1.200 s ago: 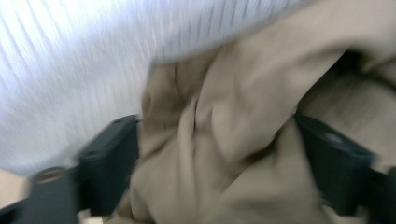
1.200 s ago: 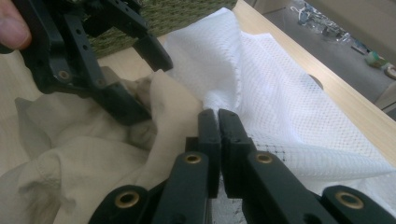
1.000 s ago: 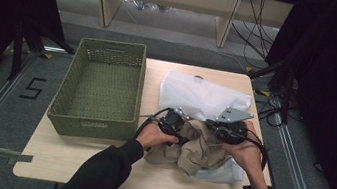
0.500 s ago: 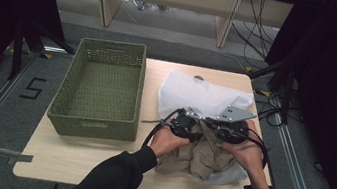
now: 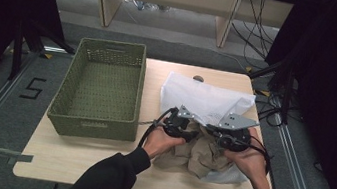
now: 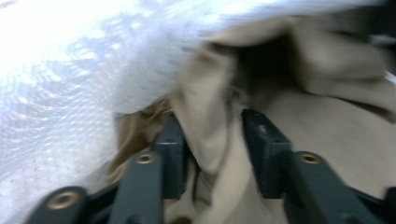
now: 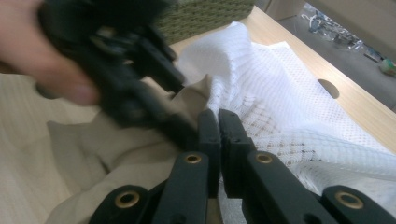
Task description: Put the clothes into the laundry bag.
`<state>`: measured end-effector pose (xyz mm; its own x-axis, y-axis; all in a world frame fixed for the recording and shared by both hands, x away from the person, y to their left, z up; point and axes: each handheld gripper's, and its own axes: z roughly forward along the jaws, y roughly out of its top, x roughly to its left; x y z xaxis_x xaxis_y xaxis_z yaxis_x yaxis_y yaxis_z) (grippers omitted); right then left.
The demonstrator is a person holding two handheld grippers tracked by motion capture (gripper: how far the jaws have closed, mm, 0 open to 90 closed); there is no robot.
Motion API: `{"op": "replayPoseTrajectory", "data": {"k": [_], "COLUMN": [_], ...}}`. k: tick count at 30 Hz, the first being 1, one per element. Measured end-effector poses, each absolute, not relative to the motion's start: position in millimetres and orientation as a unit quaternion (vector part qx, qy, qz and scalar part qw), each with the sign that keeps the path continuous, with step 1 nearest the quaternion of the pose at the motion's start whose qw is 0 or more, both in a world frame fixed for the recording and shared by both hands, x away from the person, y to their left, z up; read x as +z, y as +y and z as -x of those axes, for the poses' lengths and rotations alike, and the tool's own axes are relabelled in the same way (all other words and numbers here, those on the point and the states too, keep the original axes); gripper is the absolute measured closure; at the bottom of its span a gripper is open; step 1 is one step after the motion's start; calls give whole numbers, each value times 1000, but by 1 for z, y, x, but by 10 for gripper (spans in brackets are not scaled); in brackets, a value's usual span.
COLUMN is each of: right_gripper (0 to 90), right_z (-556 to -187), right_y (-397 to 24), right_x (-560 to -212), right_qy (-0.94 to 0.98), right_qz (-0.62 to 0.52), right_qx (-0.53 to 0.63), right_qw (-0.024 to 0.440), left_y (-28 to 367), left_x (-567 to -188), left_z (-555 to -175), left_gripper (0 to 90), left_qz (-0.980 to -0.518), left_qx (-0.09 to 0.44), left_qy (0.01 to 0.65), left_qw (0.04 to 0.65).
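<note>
Since the earlier frame, the left gripper (image 5: 186, 132) has shifted rightward toward the middle of the high view, closing in on the right gripper (image 5: 223, 139), and its jaws have just been opening with a fold of the beige cloth (image 5: 198, 152) between them. In the left gripper view that fold (image 6: 210, 140) rises between the two black jaws; blur makes it hard to say whether the pads still press on it, though they seem to stand a little clear. Much of the cloth lies hidden under both hands and the grippers in the high view.

At the left of the high view, the green woven basket (image 5: 99, 89) stands on the surface with nothing in it that I can see. Right of it, the white mesh bag (image 5: 206, 100) lies spread, its lower part covered by the grippers and the cloth, which sits bunched at the lower centre-right, touching the bag.

In the right gripper view, the right gripper (image 7: 218, 122) has its jaws together, apparently pinching the bag's edge (image 7: 280, 121) where it meets the cloth.

The pale wooden surface (image 5: 70, 161) shows bare at lower left; grey floor, shelving and cables lie beyond.
</note>
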<state>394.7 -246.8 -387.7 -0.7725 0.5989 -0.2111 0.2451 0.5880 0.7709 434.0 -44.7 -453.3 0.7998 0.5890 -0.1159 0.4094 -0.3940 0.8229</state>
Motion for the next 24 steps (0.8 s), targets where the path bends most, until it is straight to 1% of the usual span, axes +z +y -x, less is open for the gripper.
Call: {"op": "replayPoseTrajectory", "data": {"k": [1, 2, 3, 4, 5, 6, 8, 9, 10, 11, 12, 13, 15, 17, 18, 19, 20, 21, 22, 23, 24], "right_gripper": [894, 894, 894, 894, 894, 895, 895, 895, 895, 895, 895, 895, 895, 895, 895, 895, 895, 895, 895, 895, 895], "right_z": [-396, -397, -397, -396, -397, -398, -398, -397, -397, -397, -397, -395, -392, -387, -384, -382, -382, -381, -382, -382, -382], "right_y": [-249, -249, -249, -249, -249, -249, -248, -247, -247, -245, -245, -244, -244, -245, -246, -249, -249, -257, -260, -263, -265], "right_x": [-388, -388, -388, -388, -388, -388, -388, -388, -388, -389, -389, -389, -389, -393, -396, -399, -399, -404, -405, -406, -406], "right_qy": [860, 858, 858, 858, 857, 858, 859, 860, 860, 864, 864, 864, 865, 869, 871, 872, 872, 870, 868, 867, 865], "right_qz": [-247, -249, -249, -251, -254, -251, -249, -252, -252, -239, -239, -245, -242, -241, -242, -244, -244, -256, -258, -263, -269], "right_qx": [382, 385, 385, 383, 382, 385, 383, 381, 381, 378, 378, 378, 376, 371, 366, 364, 364, 364, 366, 367, 367], "right_qw": [232, 232, 232, 231, 233, 231, 231, 229, 229, 230, 230, 226, 226, 223, 221, 220, 220, 212, 214, 212, 212], "left_y": [-46, -46, -48, -50, -56, -59, -63, -69, -69, -74, -74, -77, -76, -71, -71, -65, -65, -54, -54, -40, -34], "left_x": [-451, -449, -448, -448, -452, -454, -457, -461, -461, -462, -462, -460, -456, -456, -456, -457, -457, -457, -457, -456, -456], "left_z": [-432, -432, -431, -429, -423, -420, -420, -422, -422, -427, -427, -433, -439, -443, -443, -440, -440, -434, -434, -426, -423], "left_gripper": [560, 584, 584, 627, 766, 802, 826, 833, 836, 839, 844, 849, 858, 852, 838, 807, 763, 710, 668, 621, 552], "left_qz": [-821, -825, -826, -830, -847, -856, -862, -864, -864, -860, -860, -846, -843, -836, -836, -835, -835, -842, -842, -839, -836], "left_qx": [99, 101, 96, 98, 106, 108, 110, 109, 109, 124, 124, 144, 157, 137, 137, 122, 122, 95, 95, 86, 75], "left_qy": [295, 276, 270, 253, 227, 215, 212, 229, 229, 247, 247, 275, 284, 298, 298, 304, 304, 292, 292, 293, 299], "left_qw": [478, 483, 486, 487, 469, 456, 448, 435, 435, 428, 428, 434, 429, 440, 440, 442, 442, 444, 444, 450, 453]}}
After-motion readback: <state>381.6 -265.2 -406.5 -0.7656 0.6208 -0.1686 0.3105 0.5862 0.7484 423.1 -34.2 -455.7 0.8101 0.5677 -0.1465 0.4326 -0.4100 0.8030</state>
